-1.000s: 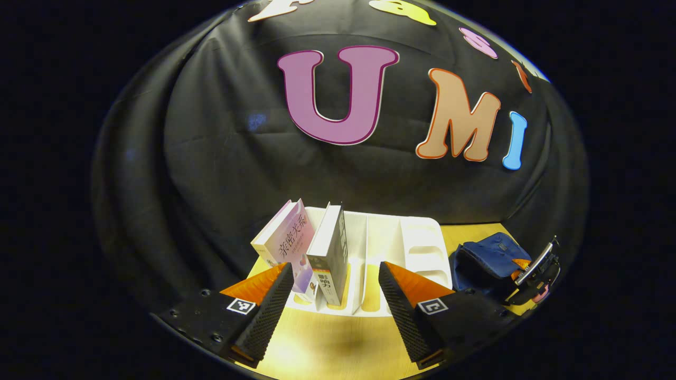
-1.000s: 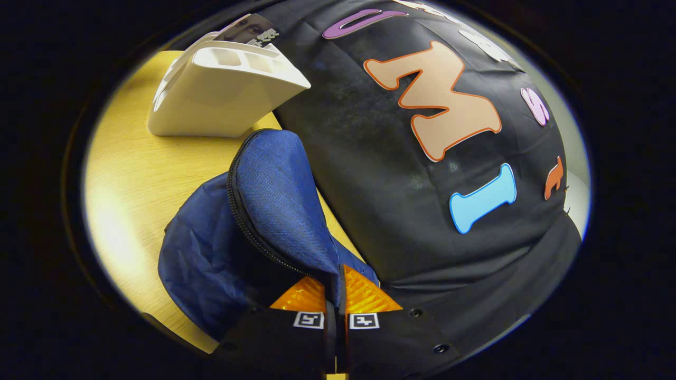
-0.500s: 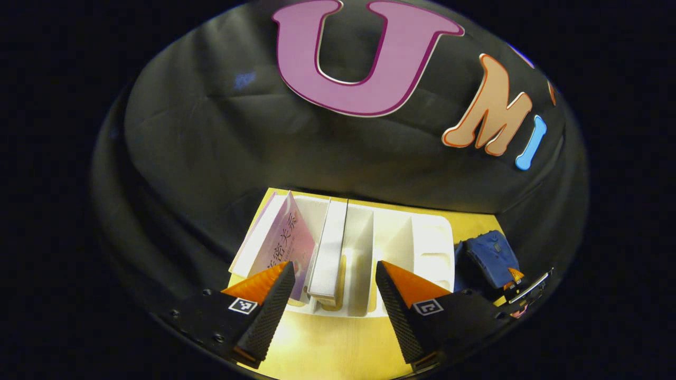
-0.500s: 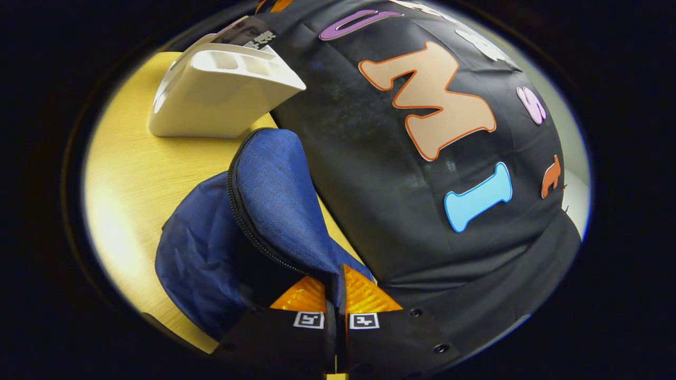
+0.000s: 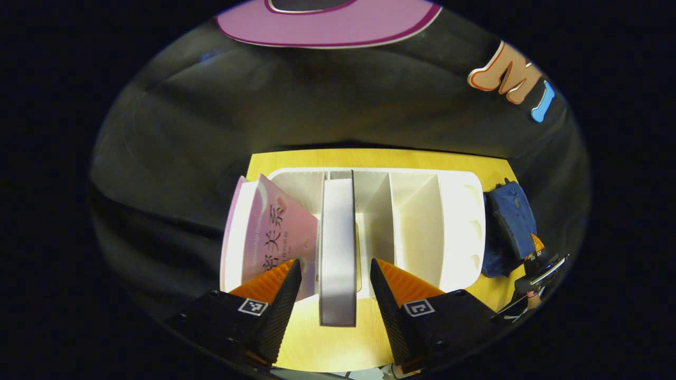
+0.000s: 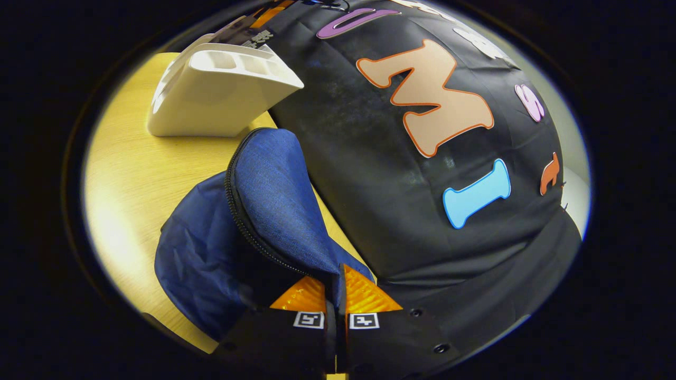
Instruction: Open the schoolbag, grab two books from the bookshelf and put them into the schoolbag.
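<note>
Left gripper: fingers spread wide, pointing down over the shelf. White book sits in the gap between them, top edge up, neither pad touching it that I can see. Its long axis runs straight away from the gripper, in line with the fingers, so the jaws straddle its thin dimension. Judgement: a short drop and a squeeze should take it; no turn of the wrist looks needed.

Pink book leans just beside the white one, on the left finger's side, cover tilted outward. The left finger tip overlaps its lower corner; contact or not, cannot tell. Risk, as I judge: that finger snagging the pink cover on the way down.

Right gripper: fingers pressed together on a fold of the bag flap, holding it lifted, zip edge showing, mouth dark below. Bag lies on the table just beside the shelf's far end, well apart from the left gripper.

Count: two books, both in the shelf; one shelf, one bag, none packed. Left gripper is the nearer to both books.
</note>
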The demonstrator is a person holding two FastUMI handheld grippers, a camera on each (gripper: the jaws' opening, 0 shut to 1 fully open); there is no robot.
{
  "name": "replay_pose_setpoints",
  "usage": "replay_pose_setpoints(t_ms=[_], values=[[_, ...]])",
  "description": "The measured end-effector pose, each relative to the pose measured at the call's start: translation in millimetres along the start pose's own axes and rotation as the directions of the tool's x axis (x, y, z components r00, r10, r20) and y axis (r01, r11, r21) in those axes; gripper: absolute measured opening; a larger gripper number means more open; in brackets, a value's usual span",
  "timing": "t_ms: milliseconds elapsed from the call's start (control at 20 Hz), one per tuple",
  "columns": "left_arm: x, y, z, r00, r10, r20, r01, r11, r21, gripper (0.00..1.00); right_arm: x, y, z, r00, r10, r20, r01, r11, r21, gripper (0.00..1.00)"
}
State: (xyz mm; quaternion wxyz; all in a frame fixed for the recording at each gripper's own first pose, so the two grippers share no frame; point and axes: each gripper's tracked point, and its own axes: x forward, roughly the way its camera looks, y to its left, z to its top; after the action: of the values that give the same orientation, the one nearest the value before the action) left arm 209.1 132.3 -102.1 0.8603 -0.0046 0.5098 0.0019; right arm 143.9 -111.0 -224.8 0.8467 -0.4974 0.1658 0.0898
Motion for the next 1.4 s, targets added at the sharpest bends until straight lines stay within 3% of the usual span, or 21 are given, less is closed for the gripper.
replay_pose_setpoints(t_ms=[350,700,1050,1350,1400], values=[[17,-8,-8,0.992,-0.011,-0.129,0.014,1.0,0.027,0.67,-4,3,-3,1.0,-0.003,-0.018,0.002,1.0,-0.019,0.02],[24,-6,-14,0.982,-0.001,-0.189,0.005,1.0,0.019,0.4,-5,3,-3,0.999,-0.008,-0.032,0.007,1.0,-0.02,0.04],[22,-9,-18,0.982,0.0,-0.19,-0.002,1.0,-0.012,0.35,-9,-1,-5,0.999,-0.018,-0.038,0.018,1.0,-0.017,0.04],[15,-9,-30,0.981,-0.001,-0.192,-0.021,0.993,-0.114,0.32,-11,2,-6,0.999,-0.016,-0.036,0.016,1.0,-0.026,0.02],[12,-10,-31,0.983,-0.004,-0.185,-0.019,0.992,-0.125,0.31,-11,2,-5,0.999,-0.016,-0.035,0.015,1.0,-0.026,0.05]])
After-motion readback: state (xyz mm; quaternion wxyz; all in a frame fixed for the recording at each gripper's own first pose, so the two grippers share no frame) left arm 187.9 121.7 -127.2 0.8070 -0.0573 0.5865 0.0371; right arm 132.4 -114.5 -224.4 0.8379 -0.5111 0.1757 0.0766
